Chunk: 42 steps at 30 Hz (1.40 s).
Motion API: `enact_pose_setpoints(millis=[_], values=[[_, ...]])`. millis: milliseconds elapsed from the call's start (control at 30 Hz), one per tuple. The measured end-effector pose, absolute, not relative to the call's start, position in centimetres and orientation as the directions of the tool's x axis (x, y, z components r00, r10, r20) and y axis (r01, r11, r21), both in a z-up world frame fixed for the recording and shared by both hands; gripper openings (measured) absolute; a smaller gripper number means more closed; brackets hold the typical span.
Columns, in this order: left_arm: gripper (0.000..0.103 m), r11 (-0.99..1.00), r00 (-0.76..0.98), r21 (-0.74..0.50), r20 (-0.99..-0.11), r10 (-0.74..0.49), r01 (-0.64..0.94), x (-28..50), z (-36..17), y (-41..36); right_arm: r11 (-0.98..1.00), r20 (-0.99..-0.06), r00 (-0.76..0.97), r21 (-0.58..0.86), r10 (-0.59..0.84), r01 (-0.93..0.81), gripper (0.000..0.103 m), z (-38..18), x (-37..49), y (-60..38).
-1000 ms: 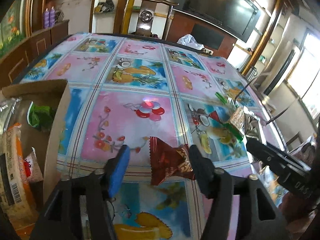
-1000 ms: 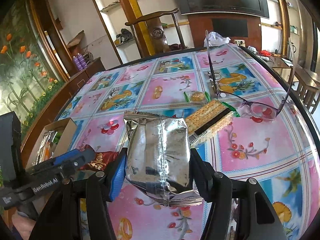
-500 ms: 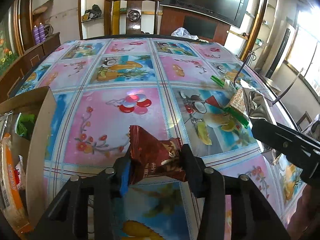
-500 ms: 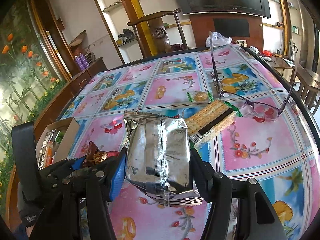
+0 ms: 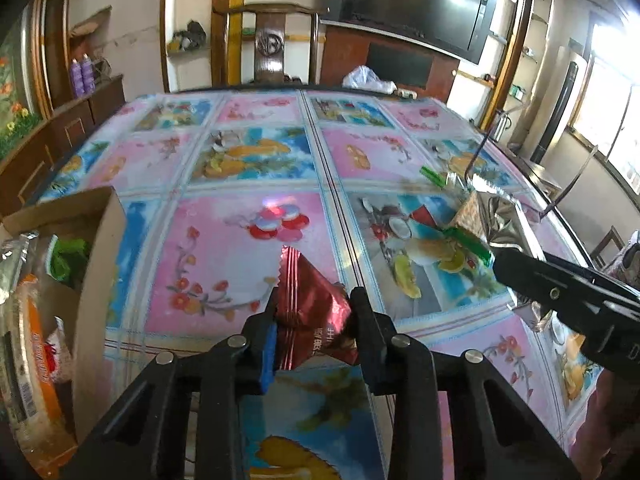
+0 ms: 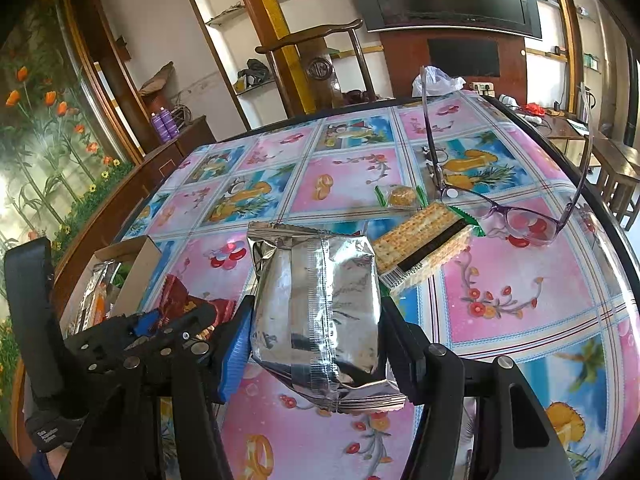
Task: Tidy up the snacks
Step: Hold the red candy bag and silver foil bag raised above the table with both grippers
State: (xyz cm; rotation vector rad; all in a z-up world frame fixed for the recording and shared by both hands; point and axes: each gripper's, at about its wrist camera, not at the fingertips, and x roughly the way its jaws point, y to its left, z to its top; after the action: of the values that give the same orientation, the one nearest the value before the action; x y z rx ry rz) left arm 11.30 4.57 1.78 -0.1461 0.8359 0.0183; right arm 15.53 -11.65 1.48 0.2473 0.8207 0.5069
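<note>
Crinkled dark-red foil snack packet (image 5: 312,312), serrated edge

You get bright daylight from the window (image 5: 616,120) at the right edge of the left wrist view, blown out to white. Glare streaks the glossy bench (image 5: 280,160) and the silver packet (image 6: 316,304). Fisheye curvature bends every edge; corners vignette black, distant shelves soften.

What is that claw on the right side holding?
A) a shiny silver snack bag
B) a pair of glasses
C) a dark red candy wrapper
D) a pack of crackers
A: the right gripper has its two fingers pressed against the sides of the silver snack bag, which stands between them.
</note>
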Motion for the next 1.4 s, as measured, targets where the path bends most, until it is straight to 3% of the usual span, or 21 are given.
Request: enact_pose_setpoints(millis=[267,600,1400], values=[[0.042,0.994,0.642,-0.084,-0.766,-0.024,-0.064,11.7,0.8,4.1,0.851,-0.632,0.571,0.399,0.524,-0.34,0.064,1.6,15.5,-11.7],[0.032,0.997,0.664,-0.048,-0.748,0.001,-0.057,10.9,1.4,3.6,0.85,-0.627,0.574,0.404,0.526,-0.338,0.064,1.5,15.6,-11.8],[0.032,0.993,0.733,-0.089,-0.68,-0.005,-0.076,9.6,4.0,4.5,0.85,-0.616,0.586,0.396,0.526,-0.347,0.064,1.9,15.3,-11.4]])
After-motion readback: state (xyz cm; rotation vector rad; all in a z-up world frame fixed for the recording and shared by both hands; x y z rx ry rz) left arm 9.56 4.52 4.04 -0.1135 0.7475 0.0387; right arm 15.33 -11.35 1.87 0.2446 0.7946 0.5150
